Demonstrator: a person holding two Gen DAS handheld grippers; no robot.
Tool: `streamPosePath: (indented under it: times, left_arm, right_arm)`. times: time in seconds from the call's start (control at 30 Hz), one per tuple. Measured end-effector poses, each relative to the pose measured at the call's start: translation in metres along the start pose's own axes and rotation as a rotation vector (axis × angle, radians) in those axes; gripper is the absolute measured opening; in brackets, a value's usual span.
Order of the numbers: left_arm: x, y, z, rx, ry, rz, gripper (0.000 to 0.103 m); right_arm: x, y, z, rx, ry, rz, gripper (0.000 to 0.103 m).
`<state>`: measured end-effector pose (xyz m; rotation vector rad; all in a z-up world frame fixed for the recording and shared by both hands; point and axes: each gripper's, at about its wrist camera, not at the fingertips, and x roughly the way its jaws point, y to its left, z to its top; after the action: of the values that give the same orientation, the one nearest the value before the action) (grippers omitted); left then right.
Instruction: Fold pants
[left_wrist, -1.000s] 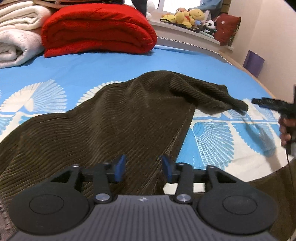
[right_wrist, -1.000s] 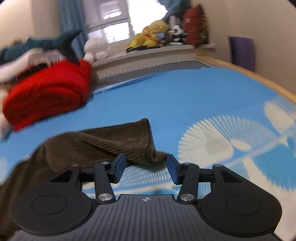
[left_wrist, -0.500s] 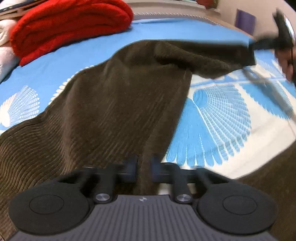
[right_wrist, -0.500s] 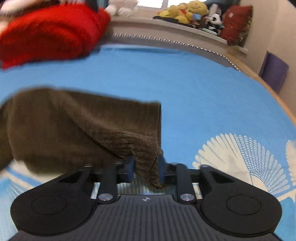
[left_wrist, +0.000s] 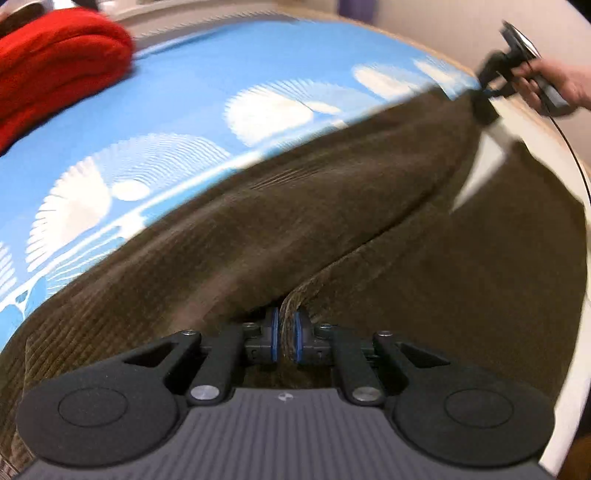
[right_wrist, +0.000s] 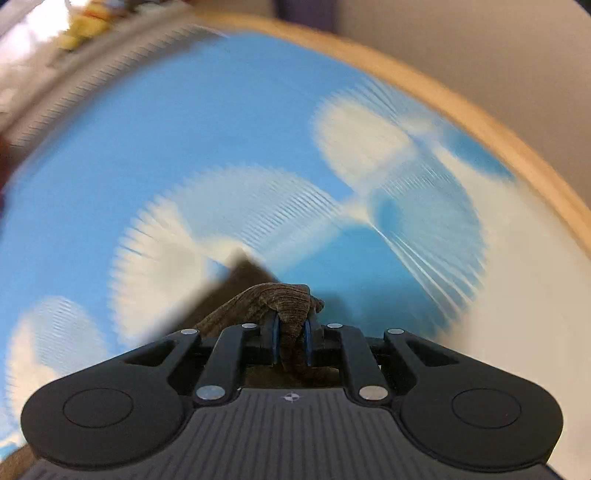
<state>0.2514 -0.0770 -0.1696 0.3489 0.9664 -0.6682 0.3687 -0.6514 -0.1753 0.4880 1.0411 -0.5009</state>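
Left gripper (left_wrist: 283, 334) clamped tight on a corduroy ridge of the brown pants (left_wrist: 295, 229), right gripper (right_wrist: 291, 338) pinching a bunched hem, cloth stretched across the blue bed (left_wrist: 207, 85), red blanket (left_wrist: 55, 66) at far-left corner.

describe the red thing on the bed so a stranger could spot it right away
Start from the blue bed with white fan prints. At its far left corner, beyond the brown pants, lies a thick folded blanket. It is the only bright red thing there.
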Motion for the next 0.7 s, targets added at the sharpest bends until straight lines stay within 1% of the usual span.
streamPosePath:
  times: [0.03, 0.1, 0.13, 0.17, 0.2, 0.23, 0.27, 0.3, 0.33, 0.37, 0.4, 0.43, 0.47, 0.5, 0.53, 0.57, 0.6, 0.67, 0.7]
  left_arm:
    - [-0.001, -0.001, -0.001, 0.006, 0.014, -0.011, 0.010]
    - [-0.005, 0.002, -0.004, -0.002, 0.024, -0.034, 0.016]
    - [-0.006, 0.004, -0.005, -0.011, 0.038, -0.042, 0.027]
    - [-0.008, 0.007, -0.006, -0.021, 0.043, -0.040, 0.035]
    - [-0.012, 0.008, -0.008, -0.030, 0.035, -0.037, 0.036]
    - [-0.017, 0.013, -0.007, -0.051, 0.021, -0.051, 0.037]
    - [-0.024, 0.020, -0.006, -0.086, -0.002, -0.077, 0.038]
    - [-0.029, 0.027, -0.005, -0.118, -0.029, -0.092, 0.038]
    - [-0.038, 0.035, -0.003, -0.160, -0.070, -0.104, 0.041]
    - [-0.045, 0.045, -0.003, -0.201, -0.108, -0.113, 0.046]
    - [-0.055, 0.057, -0.004, -0.255, -0.157, -0.111, 0.047]
    - [-0.063, 0.069, -0.005, -0.302, -0.198, -0.084, 0.049]
    - [-0.068, 0.079, -0.005, -0.343, -0.225, -0.045, 0.050]
    - [-0.072, 0.095, -0.006, -0.400, -0.248, 0.011, 0.051]
    - [-0.078, 0.112, -0.011, -0.474, -0.266, 0.082, 0.055]
    - [-0.082, 0.131, -0.018, -0.553, -0.270, 0.168, 0.064]
    - [-0.085, 0.148, -0.027, -0.624, -0.252, 0.262, 0.068]
    - [-0.089, 0.181, -0.046, -0.750, -0.187, 0.427, 0.075]
    - [-0.091, 0.194, -0.057, -0.806, -0.154, 0.503, 0.076]
  right_arm:
    - [0.003, -0.006, -0.007, 0.001, 0.009, 0.012, 0.024]
    - [0.002, -0.014, -0.019, -0.004, -0.012, 0.014, 0.030]
    - [0.002, -0.016, -0.022, -0.018, -0.011, -0.002, 0.035]
    - [0.003, -0.018, -0.026, -0.035, 0.003, -0.041, 0.038]
    - [0.002, -0.019, -0.026, -0.041, 0.015, -0.071, 0.044]
    - [0.001, -0.022, -0.023, -0.033, 0.013, -0.085, 0.045]
    - [-0.003, -0.026, -0.017, -0.014, -0.007, -0.086, 0.045]
    - [-0.013, -0.026, -0.011, 0.010, -0.053, -0.090, 0.044]
    - [-0.025, -0.022, -0.006, 0.010, -0.118, -0.103, 0.045]
    - [-0.036, -0.013, 0.000, -0.014, -0.186, -0.104, 0.045]
    - [-0.043, -0.003, 0.004, -0.048, -0.231, -0.087, 0.047]
    - [-0.045, 0.008, 0.008, -0.076, -0.243, -0.058, 0.052]
    - [-0.042, 0.022, 0.009, -0.100, -0.218, -0.003, 0.054]
    - [-0.035, 0.033, 0.008, -0.111, -0.171, 0.052, 0.057]
    - [-0.024, 0.047, 0.006, -0.110, -0.118, 0.104, 0.057]
    - [-0.014, 0.058, 0.002, -0.092, -0.086, 0.128, 0.057]
    - [-0.004, 0.068, -0.001, -0.067, -0.063, 0.137, 0.058]
    - [0.020, 0.087, -0.010, -0.005, -0.002, 0.146, 0.065]
    - [0.033, 0.096, -0.016, 0.034, 0.037, 0.151, 0.066]
